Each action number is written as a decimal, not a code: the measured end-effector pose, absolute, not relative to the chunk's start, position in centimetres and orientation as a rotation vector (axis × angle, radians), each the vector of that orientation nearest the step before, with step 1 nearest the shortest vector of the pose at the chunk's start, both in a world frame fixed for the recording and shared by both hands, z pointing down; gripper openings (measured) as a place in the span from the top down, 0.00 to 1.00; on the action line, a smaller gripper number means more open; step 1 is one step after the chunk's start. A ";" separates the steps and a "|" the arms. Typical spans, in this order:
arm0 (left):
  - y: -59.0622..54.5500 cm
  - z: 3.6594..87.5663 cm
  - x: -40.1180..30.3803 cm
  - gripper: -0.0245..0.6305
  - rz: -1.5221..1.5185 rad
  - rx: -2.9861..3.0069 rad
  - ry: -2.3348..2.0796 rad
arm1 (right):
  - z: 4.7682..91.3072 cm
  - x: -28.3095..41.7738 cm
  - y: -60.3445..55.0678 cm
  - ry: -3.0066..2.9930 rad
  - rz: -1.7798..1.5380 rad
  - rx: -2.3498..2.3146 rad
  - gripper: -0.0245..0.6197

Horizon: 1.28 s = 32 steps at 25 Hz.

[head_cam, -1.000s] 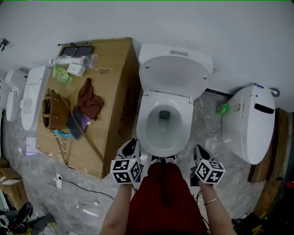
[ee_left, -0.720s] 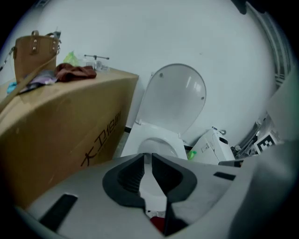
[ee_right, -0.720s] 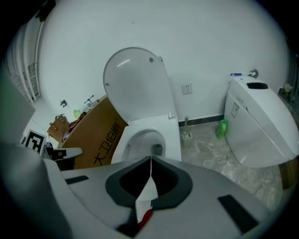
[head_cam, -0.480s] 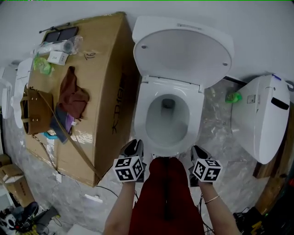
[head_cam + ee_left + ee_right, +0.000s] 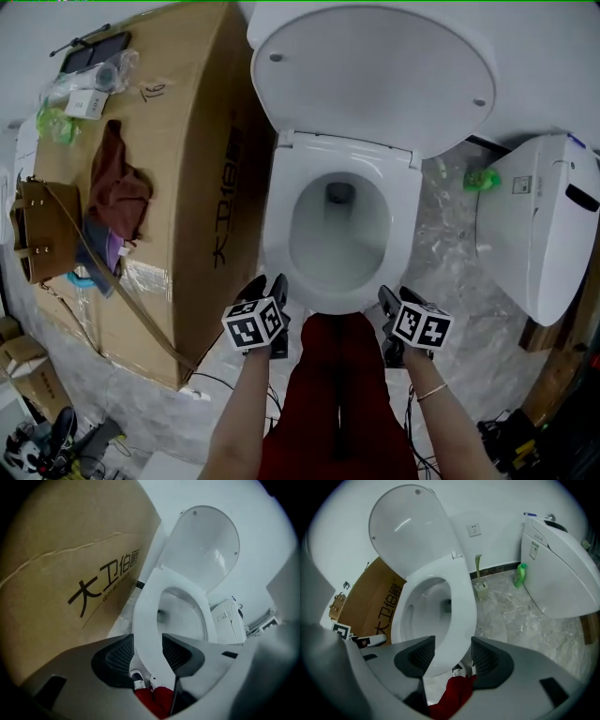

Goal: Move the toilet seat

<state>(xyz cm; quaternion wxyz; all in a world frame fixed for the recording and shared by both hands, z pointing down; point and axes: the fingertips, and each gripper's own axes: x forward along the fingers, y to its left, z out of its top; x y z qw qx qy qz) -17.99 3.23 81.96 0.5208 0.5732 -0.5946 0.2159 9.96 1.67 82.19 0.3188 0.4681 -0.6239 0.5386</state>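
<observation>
Opening jaws at the front of the toilet seat [image 5: 277,234]

Left gripper [image 5: 267,284] and right gripper [image 5: 394,298] are held low at the two front corners of the bowl, the left one close to the cardboard box [image 5: 178,187]. Both sets of jaws are opening, grip released. In each gripper view the seat's front rim shows in the gap between the pads. The seat lies flat on the bowl; the lid [image 5: 370,70] stands raised against the wall. A second toilet [image 5: 534,225] stands to the right, with a green bottle [image 5: 483,178] near it. A brown bag [image 5: 37,234] lies on the box.
</observation>
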 end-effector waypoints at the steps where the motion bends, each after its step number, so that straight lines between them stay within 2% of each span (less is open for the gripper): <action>1: 3.4 82.6 -18.2 0.71 0.516 1.356 -1.416 | 82.9 10.1 1.9 -1.616 1.439 1.234 0.59; 9: 4.0 85.5 -17.9 0.65 0.475 1.300 -1.314 | 86.6 9.9 3.5 -1.500 1.578 1.248 0.51; 22: 3.6 86.1 -16.5 0.64 0.423 1.299 -1.219 | 87.1 7.4 4.0 -1.503 1.702 1.191 0.52; 32: 3.7 82.0 -16.4 0.64 0.425 1.361 -1.210 | 82.9 7.7 3.8 -1.549 1.789 1.243 0.52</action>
